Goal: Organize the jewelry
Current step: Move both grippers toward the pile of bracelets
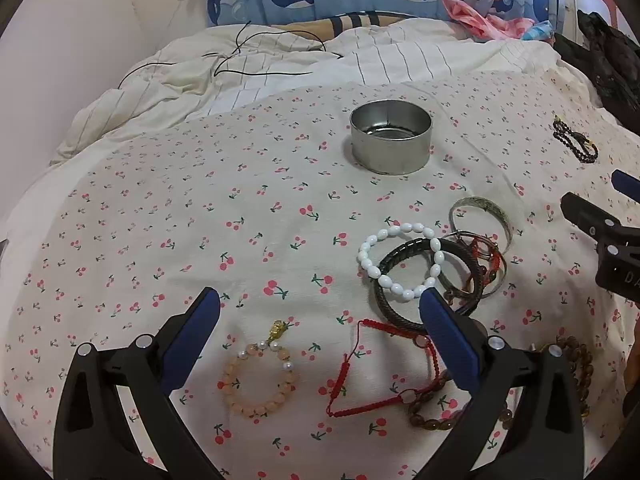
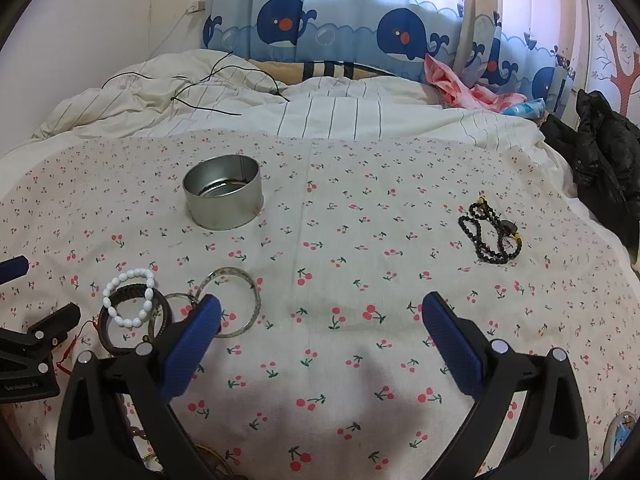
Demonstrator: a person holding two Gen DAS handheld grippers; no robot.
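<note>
A round metal tin [image 1: 391, 136] stands open on the cherry-print cloth; it also shows in the right wrist view [image 2: 223, 192]. My left gripper [image 1: 320, 308] is open and empty above a peach bead bracelet [image 1: 259, 380] and a red cord bracelet [image 1: 376, 372]. A white bead bracelet [image 1: 400, 260] lies on a dark braided bangle [image 1: 404, 312], beside a silver bangle [image 1: 480, 220]. My right gripper [image 2: 320, 312] is open and empty, its left finger over the silver bangle [image 2: 240, 300]. A black bead string [image 2: 490, 236] lies to the far right.
Brown bead bracelets [image 1: 436, 416] lie near my left gripper's right finger. A rumpled striped quilt [image 2: 340, 112] with a black cable [image 2: 200, 88] lies behind the cloth. Dark clothing [image 2: 600, 152] sits at the right edge. Whale curtains hang behind.
</note>
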